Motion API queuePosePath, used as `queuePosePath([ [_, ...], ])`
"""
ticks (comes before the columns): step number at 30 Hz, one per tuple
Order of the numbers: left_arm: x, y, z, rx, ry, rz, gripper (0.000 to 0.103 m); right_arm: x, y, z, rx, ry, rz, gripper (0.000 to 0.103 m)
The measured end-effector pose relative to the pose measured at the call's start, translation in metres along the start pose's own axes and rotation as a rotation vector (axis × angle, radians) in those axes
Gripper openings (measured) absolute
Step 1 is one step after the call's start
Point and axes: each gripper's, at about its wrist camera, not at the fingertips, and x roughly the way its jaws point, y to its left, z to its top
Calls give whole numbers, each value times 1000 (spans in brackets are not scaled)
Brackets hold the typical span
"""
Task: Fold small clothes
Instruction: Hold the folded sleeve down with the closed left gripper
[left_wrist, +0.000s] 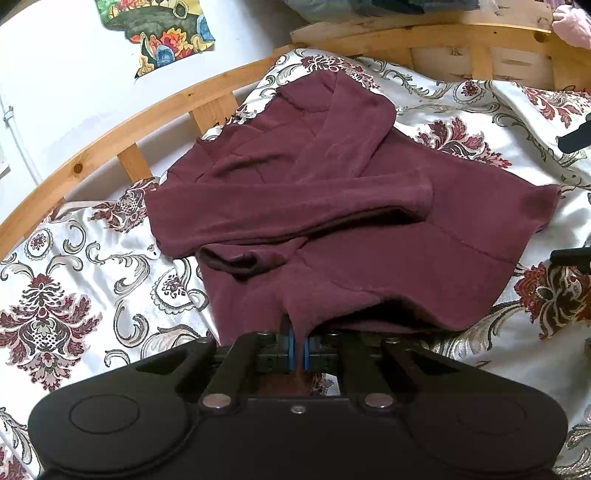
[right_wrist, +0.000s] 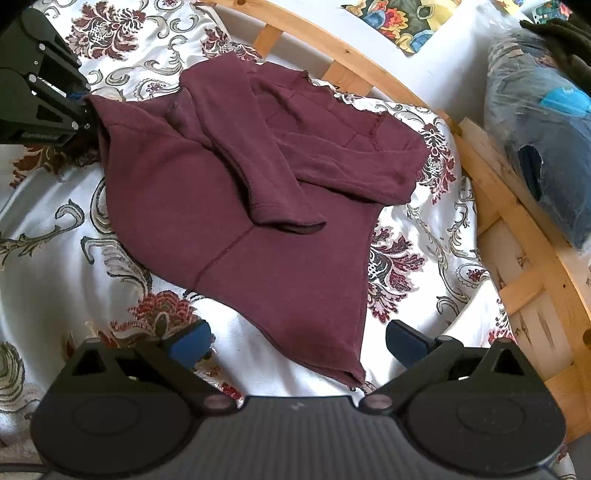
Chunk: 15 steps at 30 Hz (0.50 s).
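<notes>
We are seeing the left gripper (left_wrist: 298, 345) pinching the near hem of one maroon top (left_wrist: 332, 206), its pads mostly buried in cloth. The right gripper (right_wrist: 295, 343) is hovering with jaws spread wide over another hem corner. The top is lying on the floral bedspread (left_wrist: 74, 288), both sleeves folded across its body. Beyond, the wooden rail (left_wrist: 110, 125) is running out of frame.

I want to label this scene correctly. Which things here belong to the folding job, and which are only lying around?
Belongs to the job:
- maroon sweater, sleeves folded across it
- left gripper, shut on the sweater's hem
- right gripper, open at the other hem corner
- floral bedspread, the work surface

Lying about:
- wooden bed frame
- colourful patterned cloth
- blue bundle
</notes>
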Motion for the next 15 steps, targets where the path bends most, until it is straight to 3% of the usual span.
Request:
queuePosePath([
  [9,-3,1,0,3,-2,-4,4,3,-16,5,41,0,38,103],
  [15,-3,1,1,3,3,-4,4,12,-32,13,-23,37,61,103],
])
